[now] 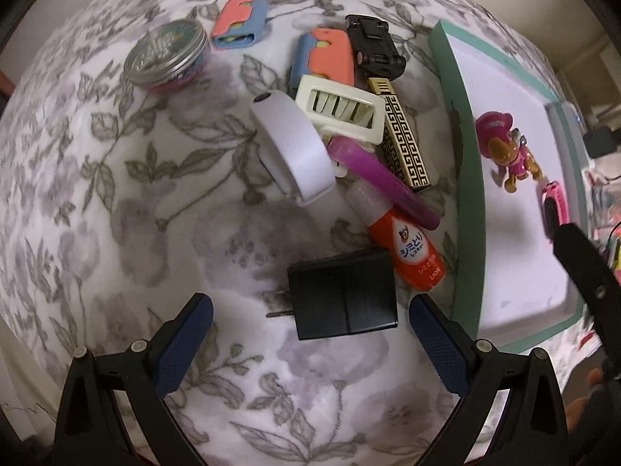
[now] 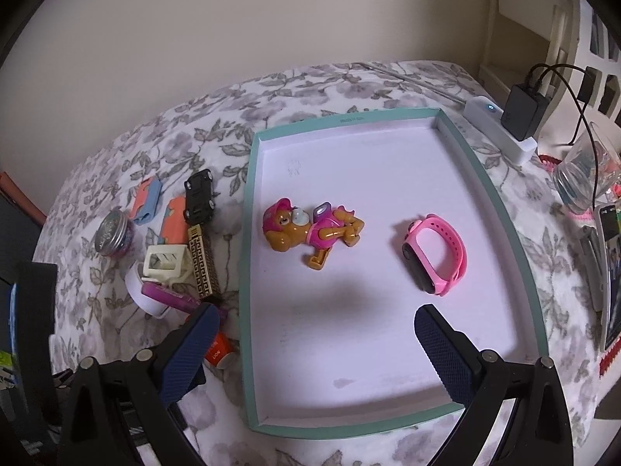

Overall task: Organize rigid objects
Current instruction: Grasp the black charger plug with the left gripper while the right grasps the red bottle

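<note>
My left gripper [image 1: 310, 322] is open, its fingers on either side of a black plug adapter [image 1: 343, 295] on the floral cloth. Beyond it lie an orange bottle [image 1: 407, 248], a purple tube [image 1: 382, 180], a white band [image 1: 295, 147], a cream clip [image 1: 341, 106], a patterned gold box [image 1: 401, 136], a black toy car [image 1: 374, 44], two orange-blue cases [image 1: 326, 58] and a tin [image 1: 167, 52]. My right gripper [image 2: 314, 330] is open and empty above the teal tray [image 2: 500, 202], which holds a toy dog figure [image 2: 306, 229] and a pink watch [image 2: 436, 258].
The tray's teal wall [image 1: 467, 178] stands right of the pile. A power strip with a black charger [image 2: 520, 116], a glass jar [image 2: 582, 174] and a phone [image 2: 611, 272] sit right of the tray. A wall is behind.
</note>
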Tool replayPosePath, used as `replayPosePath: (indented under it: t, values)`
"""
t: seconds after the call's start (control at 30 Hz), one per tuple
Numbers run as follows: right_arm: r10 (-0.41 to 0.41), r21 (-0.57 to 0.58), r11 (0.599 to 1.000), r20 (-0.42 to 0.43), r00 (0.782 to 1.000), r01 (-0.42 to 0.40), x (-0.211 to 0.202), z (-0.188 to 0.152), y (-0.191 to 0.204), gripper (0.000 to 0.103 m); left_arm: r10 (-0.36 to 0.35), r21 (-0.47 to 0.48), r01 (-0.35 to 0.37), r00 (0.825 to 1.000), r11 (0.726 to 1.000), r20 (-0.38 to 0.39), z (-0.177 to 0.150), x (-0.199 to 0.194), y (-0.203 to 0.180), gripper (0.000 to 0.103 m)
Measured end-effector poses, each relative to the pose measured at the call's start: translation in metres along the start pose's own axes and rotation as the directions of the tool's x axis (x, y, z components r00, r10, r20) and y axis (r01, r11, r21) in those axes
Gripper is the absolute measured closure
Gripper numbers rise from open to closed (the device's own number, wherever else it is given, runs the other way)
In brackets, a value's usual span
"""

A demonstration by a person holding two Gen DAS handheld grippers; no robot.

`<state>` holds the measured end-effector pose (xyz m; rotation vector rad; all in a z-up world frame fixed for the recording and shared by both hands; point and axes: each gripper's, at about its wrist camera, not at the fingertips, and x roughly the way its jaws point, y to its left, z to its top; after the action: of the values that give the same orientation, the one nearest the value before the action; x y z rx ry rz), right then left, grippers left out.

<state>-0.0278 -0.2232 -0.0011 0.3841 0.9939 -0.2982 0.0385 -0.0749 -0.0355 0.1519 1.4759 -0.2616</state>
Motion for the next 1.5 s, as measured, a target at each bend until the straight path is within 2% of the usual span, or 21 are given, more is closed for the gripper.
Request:
replayPosePath:
  t: [0.1, 0.27, 0.53, 0.67, 0.8, 0.93, 1.0, 1.07, 1.3, 1.5]
  values:
    - [0.023, 0.008, 1.000, 0.013, 1.000, -0.023, -0.003, 0.001, 0.001, 0.001, 0.013, 0.016, -0.014, 1.000, 1.000, 0.009, 0.001, -0.003, -0.008, 0.005]
    - [0.042, -0.011, 0.999, 0.041, 0.998, -0.041, -0.009, 0.003, 0.008, 0.004, -0.003, 0.021, 0.003, 1.000, 1.000, -0.014, -0.001, -0.001, -0.009, 0.019]
    - [0.066, -0.059, 0.996, 0.037, 0.997, -0.064, -0.007, 0.002, 0.019, 0.007, -0.034, 0.009, 0.034, 0.999, 0.999, -0.022, -0.004, 0.005, -0.003, 0.034]
    - [0.084, -0.078, 0.994, 0.010, 0.996, -0.083, -0.001, 0.001, 0.025, 0.017, -0.018, -0.069, 0.016, 1.000, 0.997, -0.019, 0.004, 0.006, 0.031, 0.034]
    - [0.111, -0.099, 0.989, -0.014, 0.994, -0.112, 0.003, -0.001, 0.033, 0.028, -0.040, -0.167, 0.036, 0.999, 0.985, -0.023, 0.009, 0.004, 0.057, 0.034]
    - [0.142, -0.183, 0.972, -0.034, 0.989, -0.146, 0.004, -0.005, 0.054, 0.039, -0.058, -0.226, 0.050, 0.998, 0.973, -0.028, 0.011, 0.002, 0.077, 0.034]
    - [0.146, -0.224, 0.962, -0.046, 0.988, -0.152, 0.006, -0.007, 0.064, 0.050, -0.066, -0.253, 0.056, 0.997, 0.966, -0.030, 0.012, 0.001, 0.086, 0.034]
    - [0.144, -0.268, 0.951, -0.062, 0.988, -0.156, 0.009, -0.011, 0.075, 0.055, -0.069, -0.271, 0.058, 0.997, 0.961, -0.030, 0.014, 0.001, 0.096, 0.034]
    - [0.120, -0.329, 0.932, -0.125, 0.985, -0.155, 0.029, -0.022, 0.093, 0.065, -0.076, -0.312, 0.063, 0.997, 0.948, -0.031, 0.016, -0.001, 0.125, 0.034]
    - [0.091, -0.361, 0.922, -0.159, 0.983, -0.143, 0.045, -0.027, 0.102, 0.065, -0.080, -0.325, 0.065, 0.996, 0.944, -0.031, 0.009, -0.005, 0.139, 0.033]
